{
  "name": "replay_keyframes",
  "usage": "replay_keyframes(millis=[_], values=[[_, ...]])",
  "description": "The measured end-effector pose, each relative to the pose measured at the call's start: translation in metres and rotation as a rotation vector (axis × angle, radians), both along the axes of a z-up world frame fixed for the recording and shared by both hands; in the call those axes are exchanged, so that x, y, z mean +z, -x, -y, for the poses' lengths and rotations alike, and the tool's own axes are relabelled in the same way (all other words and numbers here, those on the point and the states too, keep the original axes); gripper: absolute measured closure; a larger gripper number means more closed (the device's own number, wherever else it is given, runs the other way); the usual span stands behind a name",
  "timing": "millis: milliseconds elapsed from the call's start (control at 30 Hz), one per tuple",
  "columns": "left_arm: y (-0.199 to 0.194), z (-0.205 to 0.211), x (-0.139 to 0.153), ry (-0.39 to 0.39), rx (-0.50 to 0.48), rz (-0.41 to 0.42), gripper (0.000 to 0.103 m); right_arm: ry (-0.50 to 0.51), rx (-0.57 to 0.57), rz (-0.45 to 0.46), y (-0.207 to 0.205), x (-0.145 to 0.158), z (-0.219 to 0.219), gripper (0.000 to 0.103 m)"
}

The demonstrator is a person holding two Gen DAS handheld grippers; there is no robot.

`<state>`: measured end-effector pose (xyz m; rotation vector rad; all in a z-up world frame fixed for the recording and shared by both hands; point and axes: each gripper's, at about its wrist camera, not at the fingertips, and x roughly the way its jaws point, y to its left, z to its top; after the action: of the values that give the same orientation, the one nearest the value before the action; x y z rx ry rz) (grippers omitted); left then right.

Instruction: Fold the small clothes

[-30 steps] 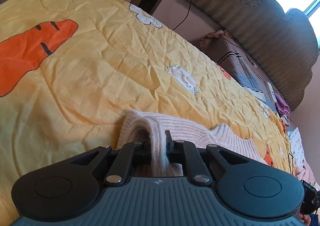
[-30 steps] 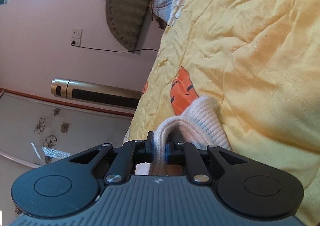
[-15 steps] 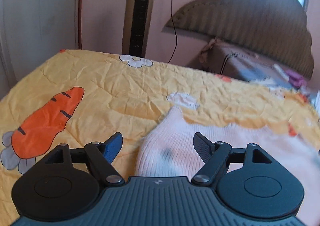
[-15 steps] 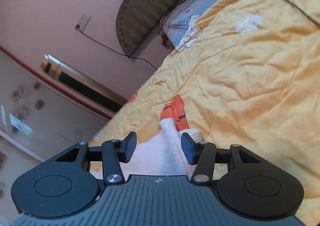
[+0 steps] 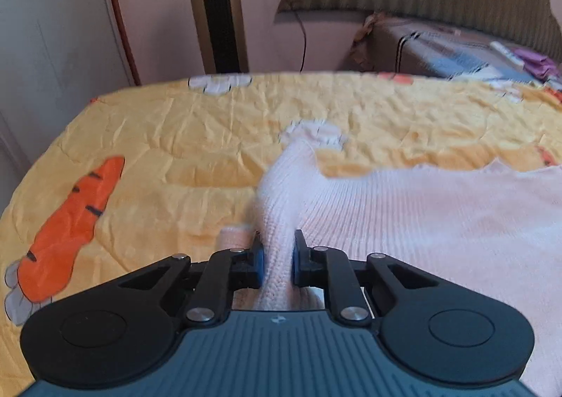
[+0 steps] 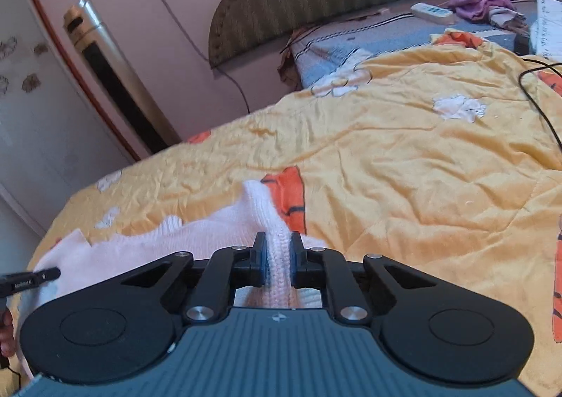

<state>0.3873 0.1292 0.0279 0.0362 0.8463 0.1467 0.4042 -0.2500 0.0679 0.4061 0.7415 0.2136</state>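
With the pink knit sweater spread on the yellow quilt and each tool, left tool and right tool, clenched on a pinched ridge of it, we should lift both evenly, keeping the fold edge straight.

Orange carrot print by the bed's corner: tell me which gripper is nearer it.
Left. The left gripper pinches the pink sweater beside the carrot print; the right gripper grips its other end.

Sweater cut off at right edge; headboard clutter blurred.
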Motion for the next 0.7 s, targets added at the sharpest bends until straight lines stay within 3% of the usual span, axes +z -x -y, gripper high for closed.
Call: replay_keyframes(millis=[67,133,267,300,333,400,467,633,667,700], values=[[0.006,0.008,-0.007,-0.062,-0.016,0.058,0.088,0.022,-0.022,-0.076,-0.006,-0.019,0.002,0.089],[0.012,0.013,-0.002,-0.08,-0.008,0.073,0.084,0.045,-0.032,-0.053,-0.001,-0.029,-0.004,0.089],[0.061,0.01,0.027,-0.097,0.009,0.181,0.074,-0.082,-0.116,-0.026,0.02,-0.015,0.005,0.068],[0.082,0.006,0.035,-0.068,0.034,0.222,0.062,-0.108,-0.129,-0.001,0.033,-0.005,0.009,0.058],[0.106,0.0,0.041,-0.017,0.06,0.265,0.04,-0.14,-0.133,0.021,0.048,0.003,0.013,0.052],[0.152,-0.014,0.045,0.125,0.137,0.336,0.019,-0.226,-0.115,0.081,0.089,0.014,0.022,0.044],[0.193,-0.029,0.038,0.303,0.211,0.372,0.019,-0.297,-0.095,0.088,0.13,0.017,0.029,0.04],[0.229,-0.052,-0.009,0.743,0.407,0.255,0.019,-0.456,-0.12,-0.001,0.206,-0.007,0.034,0.04],[0.228,-0.052,-0.019,0.807,0.433,0.238,0.02,-0.504,-0.123,-0.025,0.212,-0.015,0.032,0.04],[0.229,-0.049,-0.019,0.811,0.443,0.271,0.019,-0.544,-0.124,-0.054,0.214,-0.023,0.03,0.04]])
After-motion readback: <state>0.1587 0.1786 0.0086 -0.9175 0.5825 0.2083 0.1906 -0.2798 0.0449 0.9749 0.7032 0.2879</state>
